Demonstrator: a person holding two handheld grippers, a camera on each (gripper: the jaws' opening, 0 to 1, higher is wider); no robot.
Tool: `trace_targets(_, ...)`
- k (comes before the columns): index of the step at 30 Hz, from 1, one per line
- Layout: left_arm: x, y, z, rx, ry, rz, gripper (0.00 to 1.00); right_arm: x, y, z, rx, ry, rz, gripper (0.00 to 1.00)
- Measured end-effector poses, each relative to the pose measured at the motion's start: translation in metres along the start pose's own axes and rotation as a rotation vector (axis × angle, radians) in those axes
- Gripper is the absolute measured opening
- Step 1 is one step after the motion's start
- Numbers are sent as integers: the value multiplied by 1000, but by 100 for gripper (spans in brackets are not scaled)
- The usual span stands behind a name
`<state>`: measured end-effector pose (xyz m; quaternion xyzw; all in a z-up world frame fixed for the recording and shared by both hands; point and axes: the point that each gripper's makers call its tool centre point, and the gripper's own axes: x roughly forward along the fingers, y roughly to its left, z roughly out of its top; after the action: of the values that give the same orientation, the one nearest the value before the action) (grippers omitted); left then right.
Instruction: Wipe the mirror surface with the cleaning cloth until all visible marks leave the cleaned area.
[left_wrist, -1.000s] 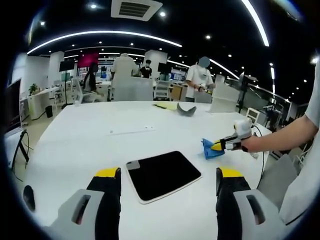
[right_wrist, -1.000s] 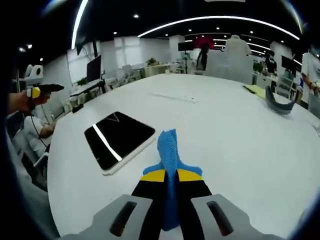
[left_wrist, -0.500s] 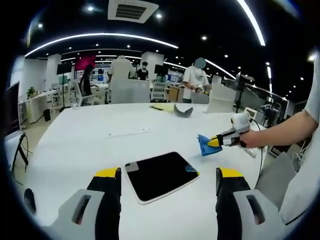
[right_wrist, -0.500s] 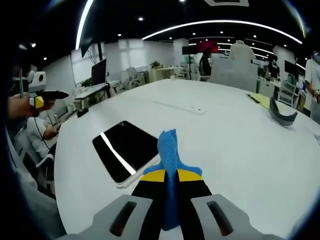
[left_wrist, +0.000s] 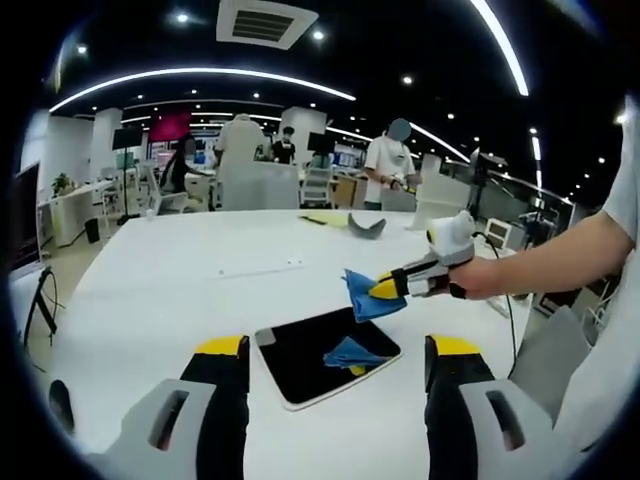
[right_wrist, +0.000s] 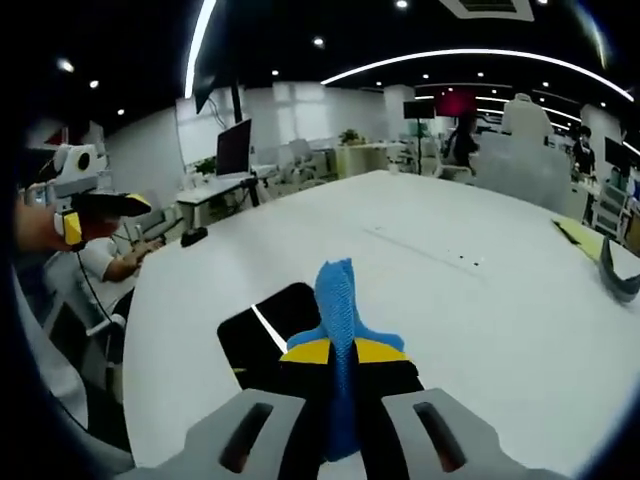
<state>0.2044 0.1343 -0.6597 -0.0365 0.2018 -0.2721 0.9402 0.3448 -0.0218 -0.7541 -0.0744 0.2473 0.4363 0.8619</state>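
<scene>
Right gripper view: cloth (right_wrist: 337, 300) seemingly above mirror (right_wrist: 262, 333)

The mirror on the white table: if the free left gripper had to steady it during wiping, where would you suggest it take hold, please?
Probably the near left corner of the mirror, approached from the left gripper's own side. The slab lies flat with a thin pale rim, and that corner sits away from the cleaning cloth in the right gripper. Pressing down may suit better than pinching.

Your right tool (right_wrist: 343, 352) has its jaws pinched on the blue cleaning cloth (right_wrist: 338, 300), which sticks up between them. Just beyond lies the dark mirror (right_wrist: 262, 332) on the white counter (right_wrist: 450, 300). Your left tool (right_wrist: 95, 205) hovers at the far left.
</scene>
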Motion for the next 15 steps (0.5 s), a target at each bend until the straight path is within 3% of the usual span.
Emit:
trace_targets(4, -1, 6, -1, 4, -1, -12, 73, 19, 10, 14, -7, -5, 10, 2)
trace_targets(7, -3, 13, 4, -53, -28, -24, 71, 29, 12, 20, -8, -6, 12, 2)
trace_targets(15, -2, 18, -3, -33, 9, -47, 64, 53, 21, 38, -22, -12, 17, 2)
